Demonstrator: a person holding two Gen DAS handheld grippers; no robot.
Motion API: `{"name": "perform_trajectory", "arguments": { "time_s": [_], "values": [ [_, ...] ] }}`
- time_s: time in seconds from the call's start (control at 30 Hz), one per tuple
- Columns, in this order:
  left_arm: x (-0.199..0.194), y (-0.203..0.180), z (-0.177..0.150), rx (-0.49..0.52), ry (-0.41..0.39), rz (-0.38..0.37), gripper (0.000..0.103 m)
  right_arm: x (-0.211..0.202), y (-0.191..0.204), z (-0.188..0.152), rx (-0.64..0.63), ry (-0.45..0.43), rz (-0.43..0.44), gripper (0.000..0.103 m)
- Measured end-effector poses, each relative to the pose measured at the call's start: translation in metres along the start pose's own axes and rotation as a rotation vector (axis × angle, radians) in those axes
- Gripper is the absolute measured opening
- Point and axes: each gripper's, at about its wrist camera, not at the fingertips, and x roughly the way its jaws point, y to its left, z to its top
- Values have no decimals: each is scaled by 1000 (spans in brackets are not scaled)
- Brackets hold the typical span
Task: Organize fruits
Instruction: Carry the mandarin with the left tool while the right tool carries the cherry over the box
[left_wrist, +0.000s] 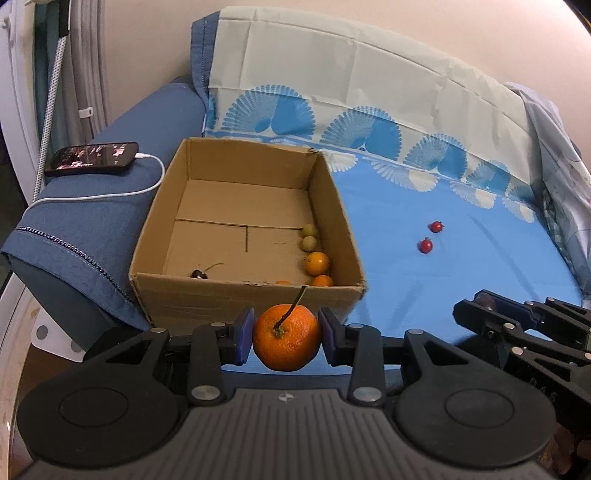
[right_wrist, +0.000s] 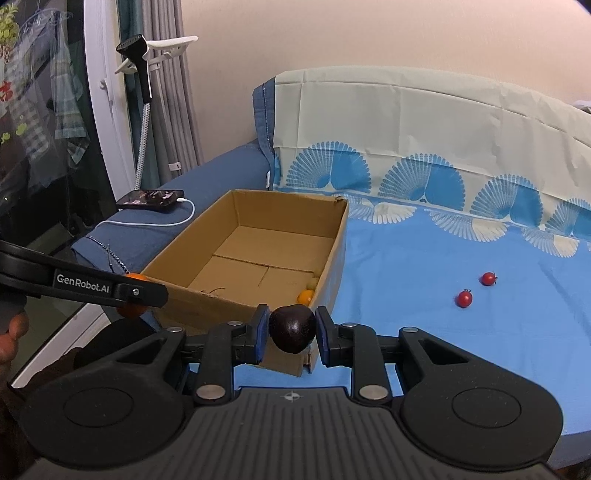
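The sofa (left_wrist: 461, 258), draped in smooth blue sheet with fan prints, gives soft, slightly creased footing, so fruit may roll. The box (left_wrist: 236, 206), plain corrugated card with flaps folded flat inside, sits open at 11 o'clock from both tools; lift each load clear of its near wall, then let go low so nothing bounces. Left hand-held gripper (left_wrist: 287, 338) pinches a dimpled, stemmed orange (left_wrist: 286, 339) between blue pads; right hand-held gripper (right_wrist: 291, 330) pinches a glossy dark fruit (right_wrist: 292, 328). Small citrus (left_wrist: 317, 263) line the box's right wall. Two smooth cherry tomatoes (left_wrist: 430, 236) wait at 2 o'clock on the sheet
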Motion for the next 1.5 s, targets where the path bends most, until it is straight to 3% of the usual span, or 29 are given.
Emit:
{"name": "perform_trajectory", "arguments": {
  "time_s": [0.33,0.7,1.03,1.5],
  "values": [
    [25,33,32,-32,7,34,42,39,8,19,-6,47,18,27],
    [58,45,64,-25,21,40,42,92,15,41,-20,74,35,27],
    [114,55,87,-20,73,58,42,154,18,52,-43,126,47,27],
    [189,59,86,22,185,88,41,223,22,38,-86,233,53,27]
  ]
}}
